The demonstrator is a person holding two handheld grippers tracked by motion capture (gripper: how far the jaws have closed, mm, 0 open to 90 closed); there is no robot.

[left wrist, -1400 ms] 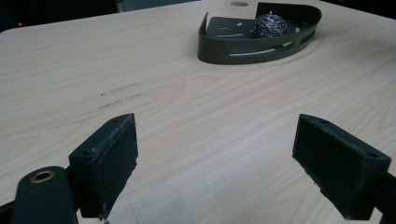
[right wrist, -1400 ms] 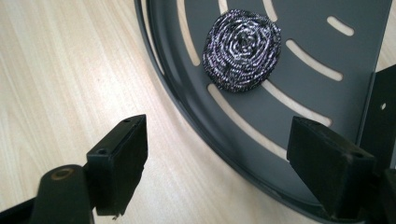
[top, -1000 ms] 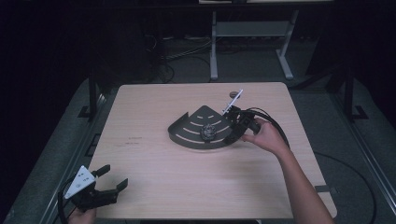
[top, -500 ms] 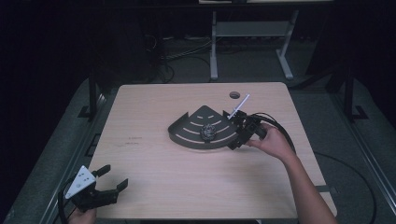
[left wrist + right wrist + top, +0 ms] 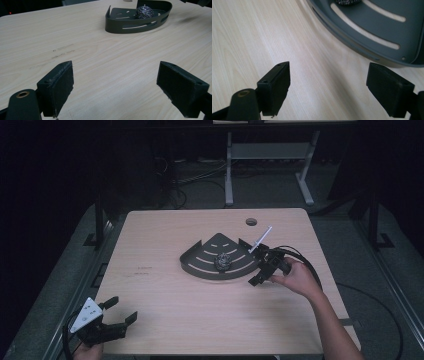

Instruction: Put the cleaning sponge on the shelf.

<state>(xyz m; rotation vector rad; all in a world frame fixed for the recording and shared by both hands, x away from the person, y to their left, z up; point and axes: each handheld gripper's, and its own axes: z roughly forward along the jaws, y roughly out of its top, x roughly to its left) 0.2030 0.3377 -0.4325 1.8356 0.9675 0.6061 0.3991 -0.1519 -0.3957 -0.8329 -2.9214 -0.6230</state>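
In the tray (image 5: 197,262) mid-table sits a scrubber ball (image 5: 222,262); right gripper (image 5: 262,270) just right of the tray, left gripper (image 5: 112,315) well apart at its near left.

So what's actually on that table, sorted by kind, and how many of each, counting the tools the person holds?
Dark fan-shaped slotted tray: 1
Steel wool ball, lying in the tray: 1
Hand-held tools, left tool and right tool, both open: 2
Total: 4

Light wood-grain table (image 5: 200,320), round hole (image 5: 251,222) near far edge; dark fan-shaped slotted metal tray (image 5: 200,263) on it; faint marks, possibly scuffs (image 5: 142,271).
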